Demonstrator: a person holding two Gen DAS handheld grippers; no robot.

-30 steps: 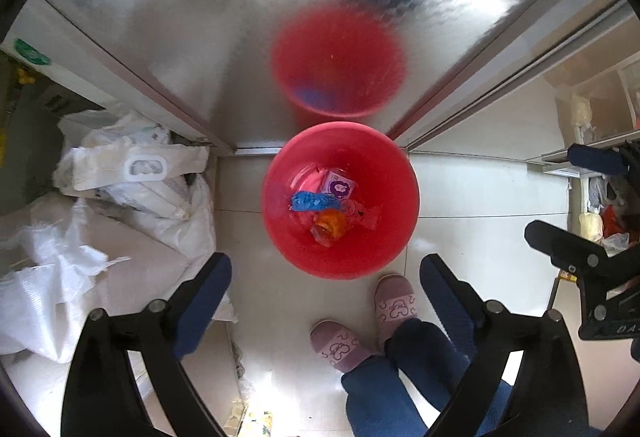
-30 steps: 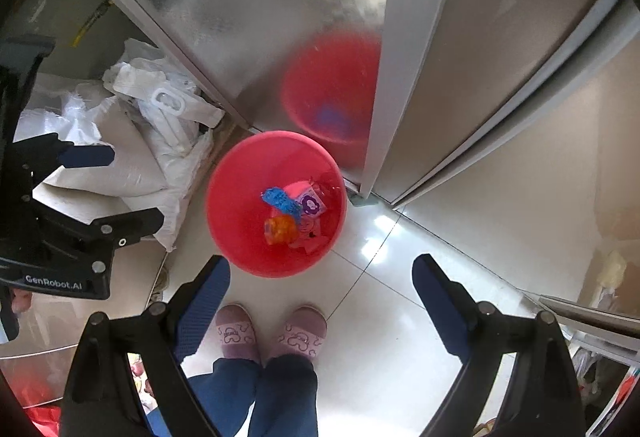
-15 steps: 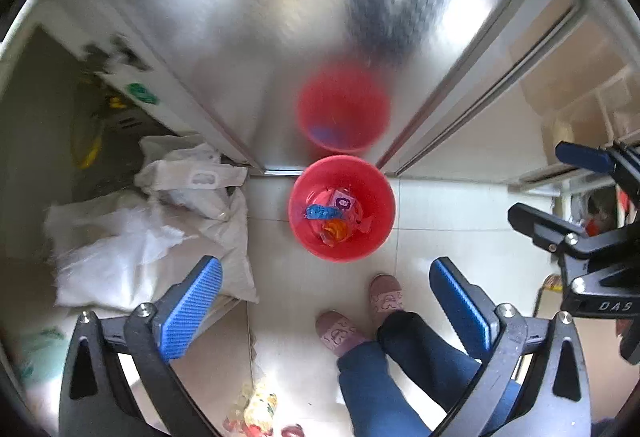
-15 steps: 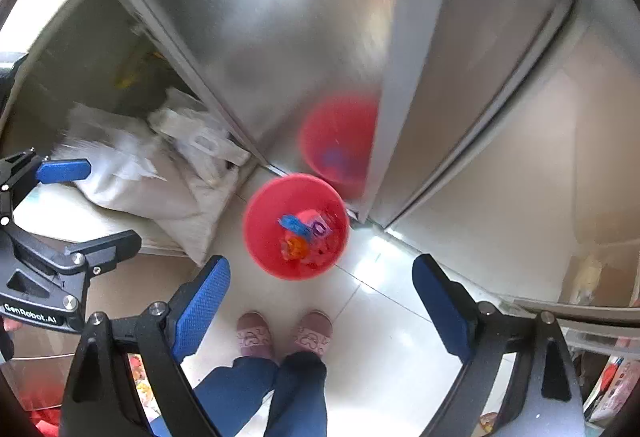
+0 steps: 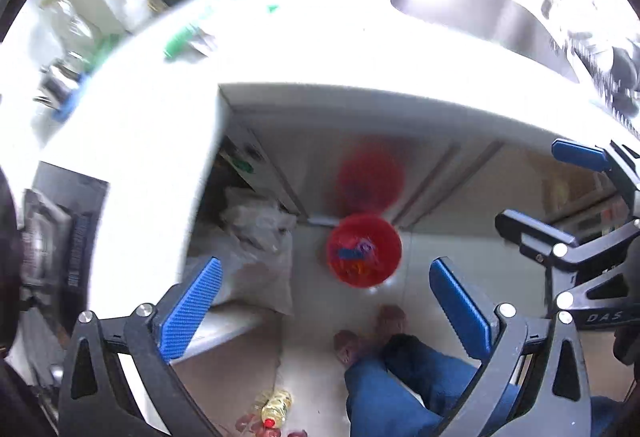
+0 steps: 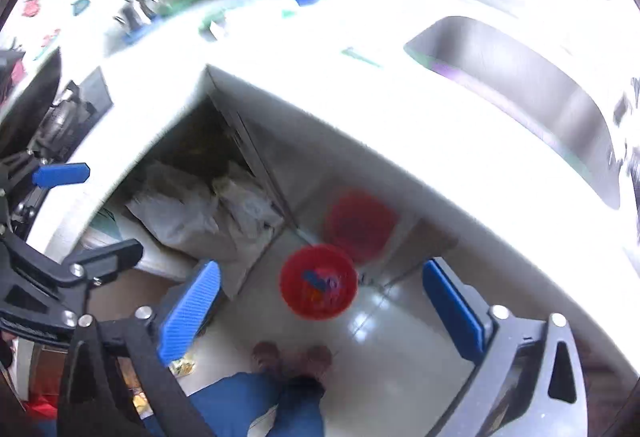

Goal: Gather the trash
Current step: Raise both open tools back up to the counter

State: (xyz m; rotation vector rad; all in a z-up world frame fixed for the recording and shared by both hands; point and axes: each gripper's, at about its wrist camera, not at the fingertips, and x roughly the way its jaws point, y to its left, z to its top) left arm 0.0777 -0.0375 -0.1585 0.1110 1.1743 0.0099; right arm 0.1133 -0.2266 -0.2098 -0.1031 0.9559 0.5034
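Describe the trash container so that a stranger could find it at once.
Look below the white countertop to the tiled floor by the metal cabinet doors. There stands a round red bucket, just ahead of the person's slippers. Unlike the grey-white sacks beside it, it is bright red and holds colourful wrappers.

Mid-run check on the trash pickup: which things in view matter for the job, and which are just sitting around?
Job:
- red bin on the floor, wrappers inside
- left claw, open, empty
- right claw, open, empty

Lying about:
- white sacks under the counter
- oil bottle on the floor
- sink
- blurred counter clutter
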